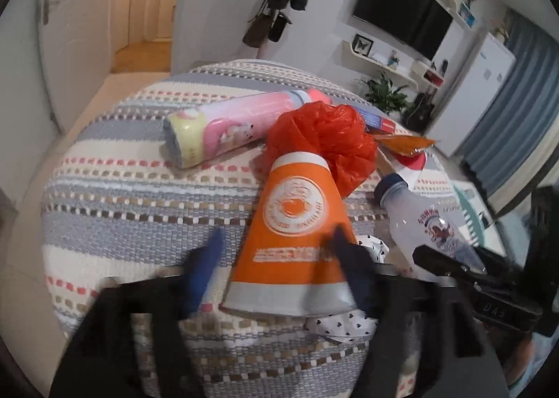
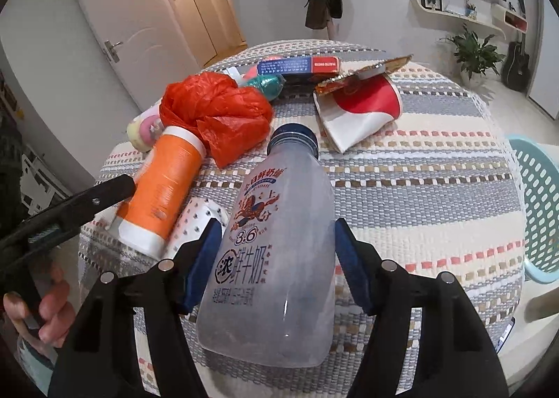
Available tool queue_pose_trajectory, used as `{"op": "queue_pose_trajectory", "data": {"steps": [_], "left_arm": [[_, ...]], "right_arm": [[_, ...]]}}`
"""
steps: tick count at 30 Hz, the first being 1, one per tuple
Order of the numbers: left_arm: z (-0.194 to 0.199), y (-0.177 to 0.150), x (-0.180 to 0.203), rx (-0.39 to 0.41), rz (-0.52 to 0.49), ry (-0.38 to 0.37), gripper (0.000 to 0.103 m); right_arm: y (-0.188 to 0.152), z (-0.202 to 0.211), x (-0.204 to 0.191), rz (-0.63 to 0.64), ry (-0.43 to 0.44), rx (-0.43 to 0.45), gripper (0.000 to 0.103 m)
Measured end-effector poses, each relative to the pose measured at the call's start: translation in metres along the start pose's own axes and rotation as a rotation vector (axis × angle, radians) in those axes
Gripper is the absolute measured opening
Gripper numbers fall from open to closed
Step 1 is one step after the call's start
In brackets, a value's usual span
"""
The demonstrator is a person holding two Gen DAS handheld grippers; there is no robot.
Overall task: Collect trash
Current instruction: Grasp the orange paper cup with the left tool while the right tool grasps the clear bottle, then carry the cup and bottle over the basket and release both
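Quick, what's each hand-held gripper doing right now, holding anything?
Left hand-held gripper: straddling the orange paper cup, grip unclear.
Right hand-held gripper: straddling the milk bottle, grip unclear.

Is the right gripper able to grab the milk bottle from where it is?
Probably yes. The right gripper already has the milk bottle lying between its blue pads, one on each side, with nothing in the way. The far pad looks slightly off the bottle, so the grip may not be tight yet.

One orange cup (image 1: 295,233), one milk bottle (image 2: 276,258), one red bag (image 2: 216,111).
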State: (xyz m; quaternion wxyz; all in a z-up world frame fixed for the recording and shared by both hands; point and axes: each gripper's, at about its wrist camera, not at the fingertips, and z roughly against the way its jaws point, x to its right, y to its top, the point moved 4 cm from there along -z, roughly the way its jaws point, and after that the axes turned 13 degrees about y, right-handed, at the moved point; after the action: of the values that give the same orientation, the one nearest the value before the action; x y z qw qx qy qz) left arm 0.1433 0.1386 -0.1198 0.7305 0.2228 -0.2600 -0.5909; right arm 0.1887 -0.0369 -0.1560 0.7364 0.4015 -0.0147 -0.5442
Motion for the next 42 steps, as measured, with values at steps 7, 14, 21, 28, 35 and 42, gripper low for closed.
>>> {"op": "queue_pose_trajectory", "data": {"steps": [7, 14, 21, 28, 35, 42], "left_arm": [[-0.025, -0.003, 0.016, -0.053, 0.003, -0.062, 0.079], [-0.041, -0.007, 0.041, -0.047, -0.024, 0.013, 0.073], [-0.014, -0.003, 0.029, 0.048, 0.035, -0.004, 0.062], [0.036, 0.015, 0.041, 0.178, 0.033, -0.042, 0.062], [0.051, 0.021, 0.065, 0.212, -0.012, -0.082, 0.062], [0.04, 0.013, 0.07, 0.186, -0.021, -0.082, 0.063]], "right_arm": [[0.003, -0.006, -0.003, -0.009, 0.013, -0.007, 0.062], [0.003, 0.0, 0.004, -0.017, 0.016, 0.003, 0.062], [0.002, 0.006, 0.009, -0.007, 0.036, 0.019, 0.061], [0.011, 0.032, -0.002, 0.031, 0.115, 0.08, 0.05], [0.006, 0.032, 0.002, 0.066, 0.106, -0.021, 0.049], [-0.016, 0.031, 0.003, 0.116, 0.05, -0.08, 0.05]]}}
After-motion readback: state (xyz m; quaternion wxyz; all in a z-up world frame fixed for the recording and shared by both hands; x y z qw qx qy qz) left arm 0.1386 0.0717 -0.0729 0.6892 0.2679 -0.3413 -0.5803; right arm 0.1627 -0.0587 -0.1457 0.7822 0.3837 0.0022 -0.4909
